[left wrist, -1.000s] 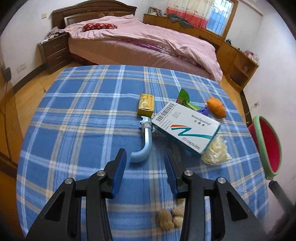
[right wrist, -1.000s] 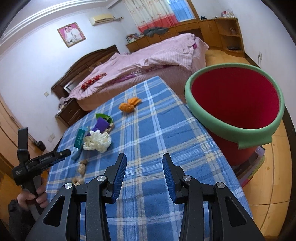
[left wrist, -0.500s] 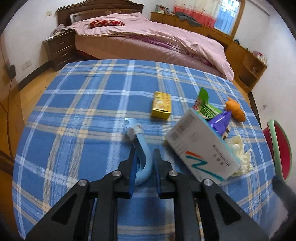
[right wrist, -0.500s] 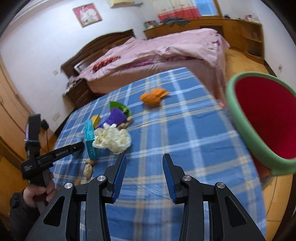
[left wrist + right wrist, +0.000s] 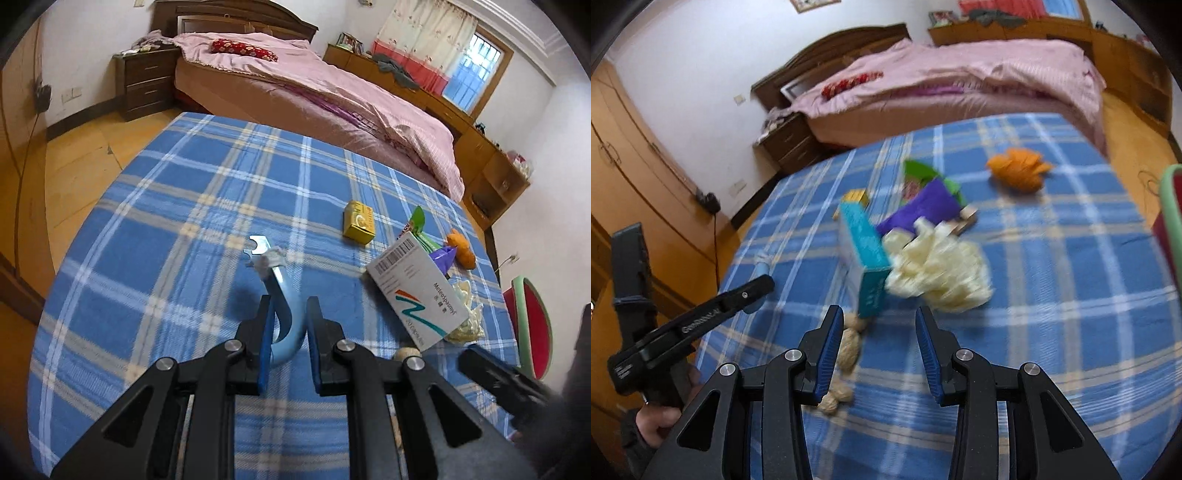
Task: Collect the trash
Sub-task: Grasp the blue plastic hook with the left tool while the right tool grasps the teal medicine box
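blue plaid cloth (image 5: 184, 229), yellow box (image 5: 359, 222), pale-blue tube (image 5: 290, 321)

Open plaid cloth (image 5: 177, 229) from 9 to 12 o'clock in the left wrist view. Crowded from 1 to 3 o'clock: yellow box (image 5: 359, 222), medicine carton (image 5: 415, 290), cream wad (image 5: 466, 321). Red bin (image 5: 532, 332) past the edge at 3 o'clock.

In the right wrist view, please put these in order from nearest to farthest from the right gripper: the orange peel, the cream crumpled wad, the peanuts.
From the right gripper:
1. peanuts, beside its left finger.
2. cream crumpled wad, ahead and slightly right.
3. orange peel, far ahead on the right, near the cloth's far edge.
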Tool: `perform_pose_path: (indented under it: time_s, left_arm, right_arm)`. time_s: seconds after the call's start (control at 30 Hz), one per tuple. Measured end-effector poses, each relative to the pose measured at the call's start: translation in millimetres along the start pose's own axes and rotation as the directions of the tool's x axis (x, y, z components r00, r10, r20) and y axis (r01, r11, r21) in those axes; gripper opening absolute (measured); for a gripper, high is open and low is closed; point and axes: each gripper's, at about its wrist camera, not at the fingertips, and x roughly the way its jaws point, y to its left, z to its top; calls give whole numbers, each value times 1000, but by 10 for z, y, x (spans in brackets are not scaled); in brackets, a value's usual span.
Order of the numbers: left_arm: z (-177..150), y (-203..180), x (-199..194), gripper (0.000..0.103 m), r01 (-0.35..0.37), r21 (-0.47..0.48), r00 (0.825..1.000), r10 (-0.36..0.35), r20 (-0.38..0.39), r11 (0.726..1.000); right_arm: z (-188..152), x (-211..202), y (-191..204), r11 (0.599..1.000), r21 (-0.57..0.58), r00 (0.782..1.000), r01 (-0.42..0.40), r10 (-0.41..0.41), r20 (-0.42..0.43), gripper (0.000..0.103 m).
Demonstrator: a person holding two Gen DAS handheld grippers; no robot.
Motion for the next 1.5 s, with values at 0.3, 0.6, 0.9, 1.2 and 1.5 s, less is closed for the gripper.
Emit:
perform_pose_path:
  time_s: [0.3, 0.6, 0.9, 1.2, 1.5]
  left_arm:
    - [-40, 121, -114, 16, 34, -33, 999, -33, 23, 999]
    - [-71, 103, -157, 16, 53, -25, 998, -52, 23, 998]
    - [-131, 89, -308, 16, 96, -39, 995, -96, 10, 995]
    - [-226, -15, -624, 16, 116, -13, 993, -115, 32, 993]
    - [-314, -393, -1031, 16, 189, 73, 979, -194, 66, 979]
  right_arm:
    - [51, 262, 153, 1000, -2, 1000, 6, -6, 6, 41]
    - [88, 433, 108, 999, 23, 1000, 24, -24, 8, 40]
    - [5, 265, 171, 1000, 11, 999, -21, 20, 38, 20]
    - [-241, -326, 231, 994, 21, 986, -104, 100, 131, 18]
    - [-484, -984, 126, 994, 28, 970, -105, 96, 224, 18]
